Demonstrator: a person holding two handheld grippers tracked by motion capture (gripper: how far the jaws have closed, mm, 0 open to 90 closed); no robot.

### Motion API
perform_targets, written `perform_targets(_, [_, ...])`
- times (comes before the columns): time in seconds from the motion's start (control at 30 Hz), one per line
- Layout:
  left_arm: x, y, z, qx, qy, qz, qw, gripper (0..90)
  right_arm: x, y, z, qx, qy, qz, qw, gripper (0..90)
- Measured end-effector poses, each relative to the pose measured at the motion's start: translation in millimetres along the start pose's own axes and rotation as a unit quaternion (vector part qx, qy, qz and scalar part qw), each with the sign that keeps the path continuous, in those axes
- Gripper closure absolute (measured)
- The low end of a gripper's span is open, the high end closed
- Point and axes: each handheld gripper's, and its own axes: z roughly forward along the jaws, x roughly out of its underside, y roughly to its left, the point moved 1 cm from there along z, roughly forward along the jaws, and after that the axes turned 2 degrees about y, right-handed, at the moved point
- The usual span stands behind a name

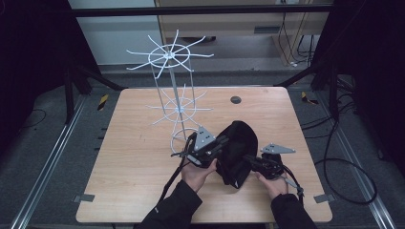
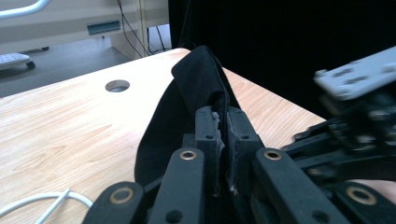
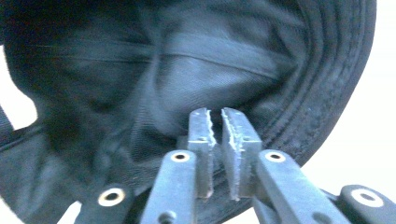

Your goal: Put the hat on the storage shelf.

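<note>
The left gripper (image 1: 220, 141), held in the person's left hand (image 1: 197, 172), has its 2 black jaws pinched together on a fold of a black cap (image 1: 237, 151). In the left gripper view the fabric (image 2: 194, 93) rises upright from between the closed jaws, with only a thin seam of cloth between the pads. The right gripper (image 1: 249, 157), in the right hand (image 1: 273, 183), reaches into the cap from the opposite side. In the right gripper view its jaws stand nearly together with a narrow slit between them, against the cap's inner lining (image 3: 187, 65) and stitched brim; whether cloth is pinched there cannot be told. The cap is held between the 2 grippers just above the table (image 1: 133, 181), towards its near right part. A white wire rack (image 1: 174, 90) with 2 tiers of radiating prongs stands towards the table's far edge, left of the cap. A round hole (image 1: 236, 99) sits near the far edge.
</note>
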Motion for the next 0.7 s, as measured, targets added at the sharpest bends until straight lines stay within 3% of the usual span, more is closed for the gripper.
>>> perform_targets(0.27, [-0.3, 7.4, 3.2, -0.011, -0.004, -0.010, 0.9999, 84.6, 5.5, 17.7, -21.8, -0.054, -0.012, -0.025, 0.9982, 68.9])
perform_targets(0.47, [-0.4, 9.3, 8.2, -0.018, -0.006, -0.017, 0.9997, 84.6, 11.4, 34.3, -31.6, -0.092, -0.015, -0.048, 0.9944, 65.3])
perform_targets(0.57, [-1.9, 9.7, 10.1, -0.021, -0.007, -0.015, 0.9996, 84.6, 13.7, 42.5, -30.2, -0.109, -0.006, -0.059, 0.9923, 64.7])
perform_targets(0.7, [-5.9, 9.2, 10.9, -0.023, -0.013, -0.015, 0.9995, 84.6, 18.3, 48.5, -20.1, -0.112, 0.021, -0.071, 0.9909, 66.3])
